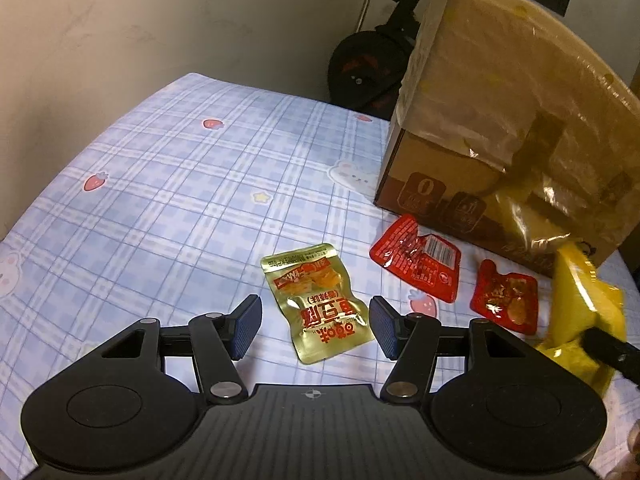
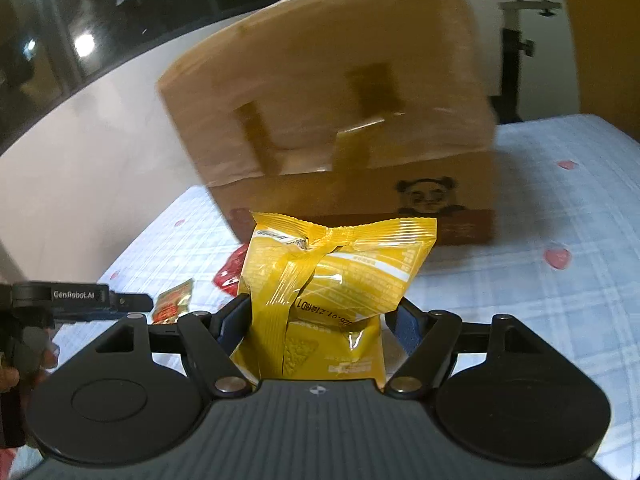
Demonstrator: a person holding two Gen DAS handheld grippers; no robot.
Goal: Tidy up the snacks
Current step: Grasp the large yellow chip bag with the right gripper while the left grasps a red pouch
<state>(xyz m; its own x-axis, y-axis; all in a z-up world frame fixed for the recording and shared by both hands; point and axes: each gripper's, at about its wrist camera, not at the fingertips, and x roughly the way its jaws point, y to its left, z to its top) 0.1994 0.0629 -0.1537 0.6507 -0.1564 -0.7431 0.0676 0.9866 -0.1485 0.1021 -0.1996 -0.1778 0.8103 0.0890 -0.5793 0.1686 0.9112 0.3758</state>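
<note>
Right gripper: we had it clamped on a yellow bag, light, crinkly, crushable; held at mid-body. Left gripper: open, empty, over a gold pouch on the bed; slippery, best pinched across. Box beyond.

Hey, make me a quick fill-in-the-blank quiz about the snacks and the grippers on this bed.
1. The right gripper is closed on a ____ snack bag.
2. Between the left gripper fingers lies a ____ packet, not gripped.
3. Two red packets lie in front of the cardboard ____.
4. The checked sheet is printed with rabbits and ____.

Missing words: yellow; gold; box; strawberries
</note>
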